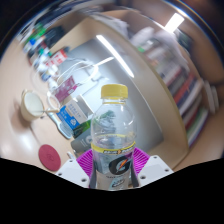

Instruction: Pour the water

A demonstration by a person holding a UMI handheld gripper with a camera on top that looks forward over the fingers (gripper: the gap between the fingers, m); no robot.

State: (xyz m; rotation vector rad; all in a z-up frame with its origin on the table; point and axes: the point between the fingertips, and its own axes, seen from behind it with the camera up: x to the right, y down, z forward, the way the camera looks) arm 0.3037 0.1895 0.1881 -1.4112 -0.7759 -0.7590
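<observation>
Gripper view, gripper (111,170) clamping its purple pads (87,160) on a clear bottle (111,140) with a yellow cap (115,92), bottle standing upright between the fingers, white cup (34,103) and blue carton (72,115) sitting beyond on the counter (30,140), red disc (50,155) lying nearer.

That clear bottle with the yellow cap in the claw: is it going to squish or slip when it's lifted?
The bottle looks like thin clear plastic, so it would probably flex under a hard squeeze. The claw pads sit at its label, which may help against slipping. Its yellow cap is on, so spilling seems unlikely.
</observation>
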